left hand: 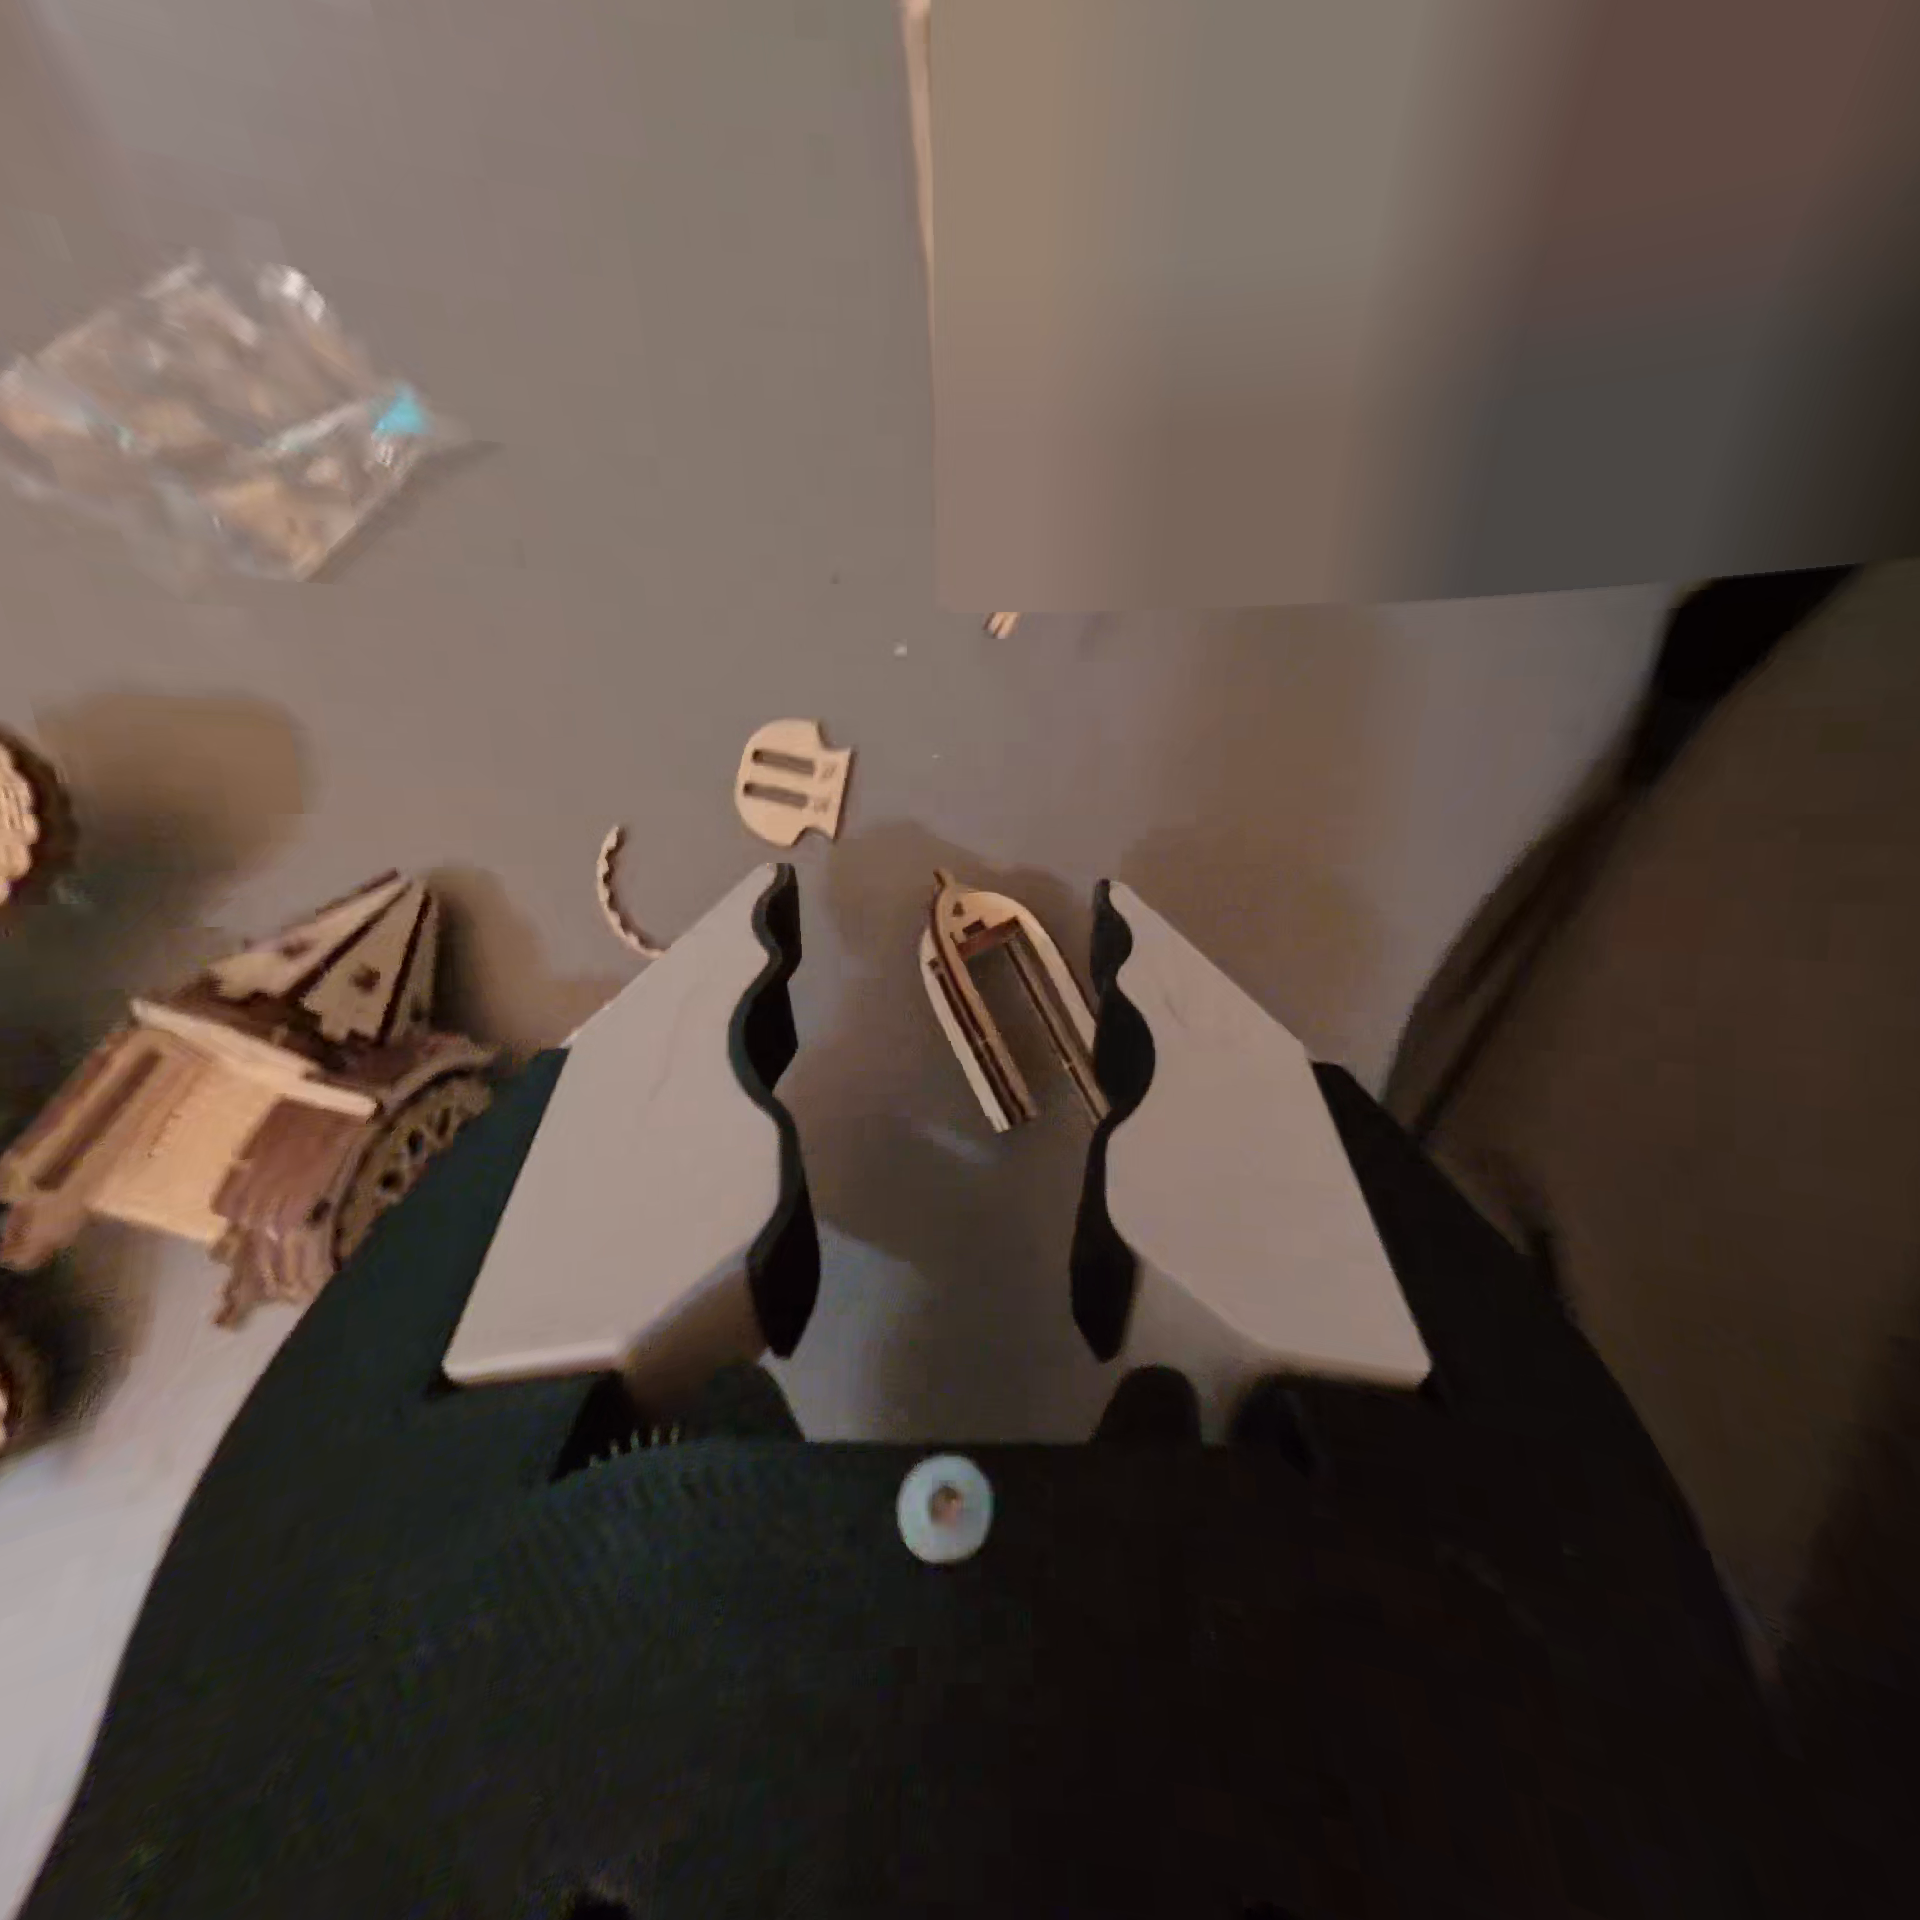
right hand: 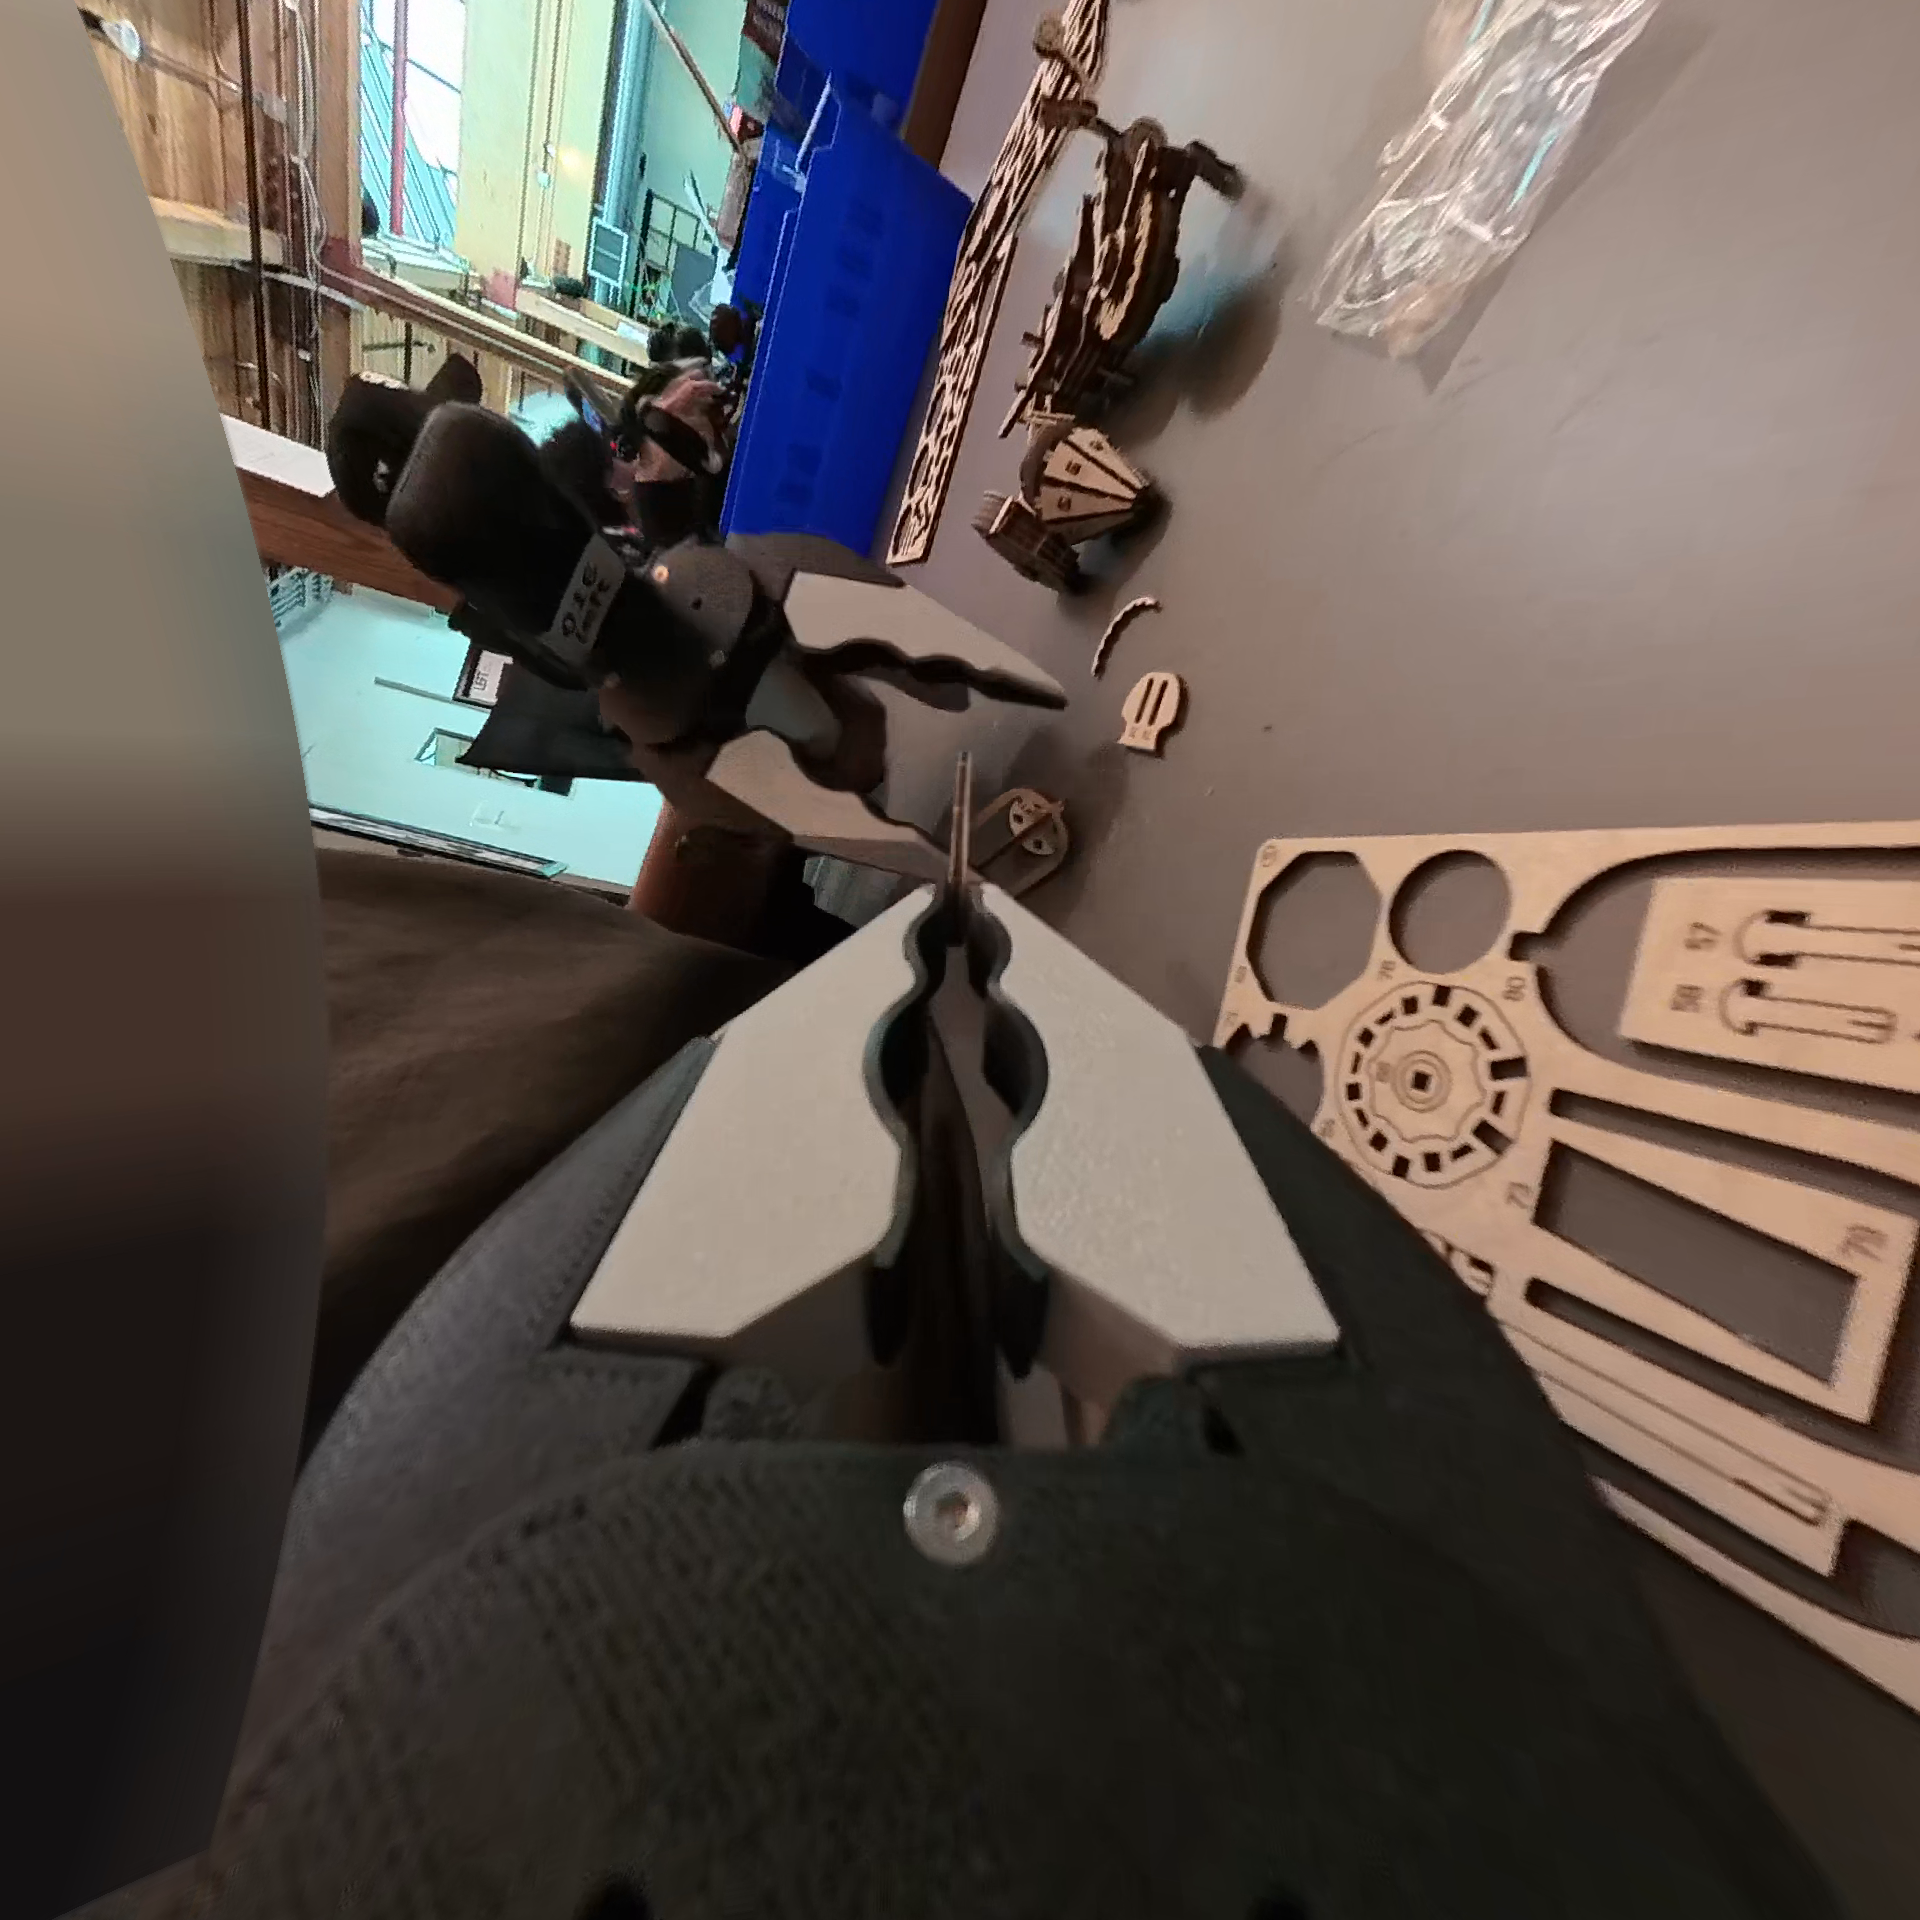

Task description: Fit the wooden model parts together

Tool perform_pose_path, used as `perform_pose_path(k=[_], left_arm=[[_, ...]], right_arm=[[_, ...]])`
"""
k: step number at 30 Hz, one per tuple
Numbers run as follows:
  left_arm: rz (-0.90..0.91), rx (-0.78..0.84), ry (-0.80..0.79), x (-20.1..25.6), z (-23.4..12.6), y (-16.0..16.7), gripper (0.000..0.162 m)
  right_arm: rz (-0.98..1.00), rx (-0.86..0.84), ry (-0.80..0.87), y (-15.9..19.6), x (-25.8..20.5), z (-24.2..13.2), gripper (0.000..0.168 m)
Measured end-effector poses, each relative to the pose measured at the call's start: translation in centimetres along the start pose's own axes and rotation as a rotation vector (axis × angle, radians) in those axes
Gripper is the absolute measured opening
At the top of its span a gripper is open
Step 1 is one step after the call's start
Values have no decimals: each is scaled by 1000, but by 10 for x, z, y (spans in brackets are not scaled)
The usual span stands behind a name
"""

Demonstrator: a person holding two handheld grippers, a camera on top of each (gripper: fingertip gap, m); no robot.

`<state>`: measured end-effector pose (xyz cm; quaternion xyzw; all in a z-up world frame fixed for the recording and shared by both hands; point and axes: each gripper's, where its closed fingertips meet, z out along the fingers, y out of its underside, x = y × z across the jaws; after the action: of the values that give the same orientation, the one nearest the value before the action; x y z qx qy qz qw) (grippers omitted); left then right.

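Wooden parts lie scattered on the grey table [left hand: 520, 644]. I see my left gripper [left hand: 945, 894] spread wide and empty, poised over an arched frame piece [left hand: 987, 997] that lies flat on the table between its fingers, touching neither as far as I can tell. Just beyond it sits a slotted round piece [left hand: 795, 779], and left of that a thin toothed arc [left hand: 613, 894]. A part-built model [left hand: 260, 1060] with a ribbed cone top and gear wheels stands at the left edge, with a clear bag [left hand: 218, 416] of pieces farther back. My right gripper [right hand: 961, 904] is pressed together on a thin flat piece [right hand: 961, 821], held edge-on so its shape cannot be read; the piece projects past the fingertips. In the right wrist view the left gripper [right hand: 966, 748] is near, fingers apart, directly above the arched frame piece [right hand: 1023, 836]. A laser-cut sheet [right hand: 1662, 1132] with several empty cut-outs lies flat to the right. A second sheet [right hand: 966, 312] and a larger assembly [right hand: 1122, 249] rest farther along the table.
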<state>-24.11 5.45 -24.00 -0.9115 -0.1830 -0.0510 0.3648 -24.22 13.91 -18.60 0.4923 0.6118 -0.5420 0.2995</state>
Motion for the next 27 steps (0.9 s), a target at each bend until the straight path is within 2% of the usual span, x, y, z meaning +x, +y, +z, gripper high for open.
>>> perform_pose_path(k=[4,8,12,19,22,27], left_arm=[[-175,-28,-30,17,14,4,56],[-140,-66,-261,-1,10,14,47],[-153,-66,-242,5,8,17,40],[-106,-59,-269,2,9,22,38],[-101,-56,-280,0,8,22,25],[-128,2,-223,3,7,20,24]], right_arm=[[-9,6,14,-1,2,-1,0],[-14,-3,10,1,0,1,1],[-26,-13,10,3,-3,2,1],[-55,-44,57,8,2,7,1],[-69,-46,68,8,2,7,1],[-81,-56,85,9,4,7,1]])
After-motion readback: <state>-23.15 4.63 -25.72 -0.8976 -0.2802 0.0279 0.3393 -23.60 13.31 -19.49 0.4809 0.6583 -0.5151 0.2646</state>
